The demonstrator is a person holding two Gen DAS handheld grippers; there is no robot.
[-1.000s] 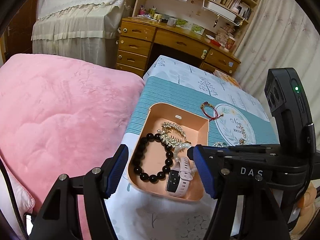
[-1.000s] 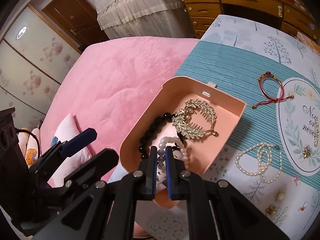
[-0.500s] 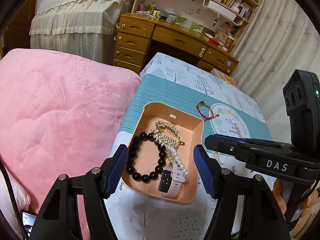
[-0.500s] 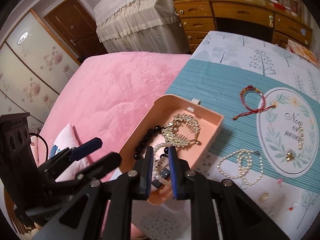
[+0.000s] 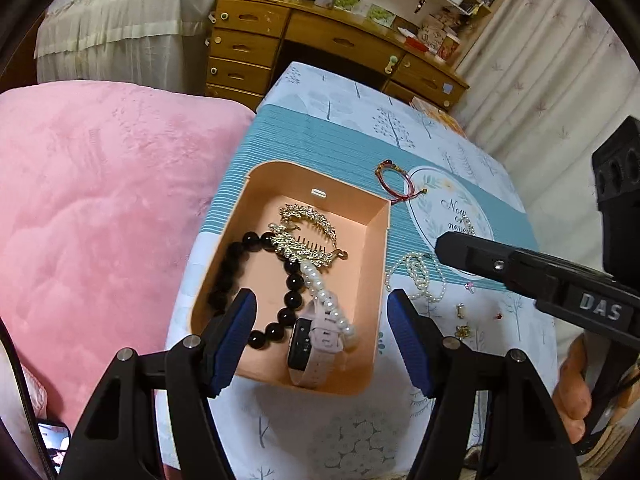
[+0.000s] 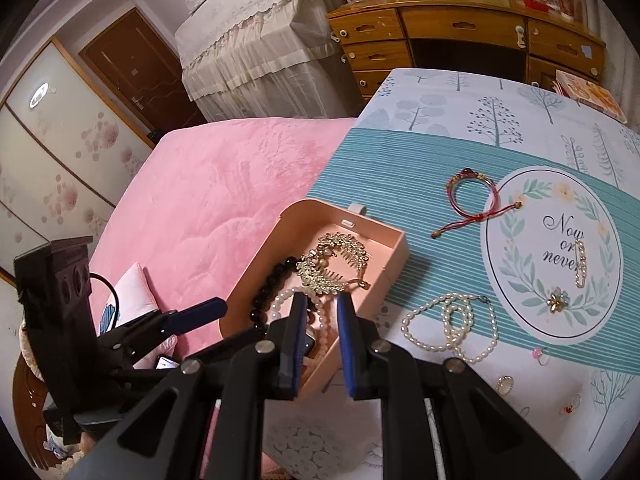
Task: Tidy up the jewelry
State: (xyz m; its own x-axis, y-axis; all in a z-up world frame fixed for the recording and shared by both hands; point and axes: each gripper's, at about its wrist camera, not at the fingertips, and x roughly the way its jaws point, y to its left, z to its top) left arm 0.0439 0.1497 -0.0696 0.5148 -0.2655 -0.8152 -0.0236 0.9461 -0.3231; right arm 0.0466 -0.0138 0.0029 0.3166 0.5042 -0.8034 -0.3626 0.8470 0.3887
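Observation:
A peach box (image 5: 374, 264) (image 6: 396, 246) on the tablecloth holds a black bead bracelet (image 5: 226, 276) (image 6: 272, 280), a gold comb (image 5: 304, 236) (image 6: 336, 260), a pearl bracelet (image 5: 330, 306) (image 6: 282, 300) and a pink watch (image 5: 316, 346). My left gripper (image 5: 320, 300) hovers over the box's near end, jaws wide and empty. My right gripper (image 6: 322, 300) hangs above the box's near corner, jaws slightly apart with nothing between them. Loose on the cloth lie a pearl necklace (image 6: 452, 328) (image 5: 416, 276), a red cord bracelet (image 6: 470, 196) (image 5: 394, 180), a gold chain (image 6: 582, 262) and a flower brooch (image 6: 556, 302).
Small rings (image 6: 505, 384) and studs lie near the cloth's front right. A pink blanket (image 5: 100, 200) borders the table's left edge. A wooden desk (image 5: 320, 40) stands behind the table. A person's hand (image 5: 572, 392) grips the right tool.
My right gripper has parted its jaws a little, left the pearl bracelet in the box and drawn up and back. The left gripper has shifted slightly, still open.

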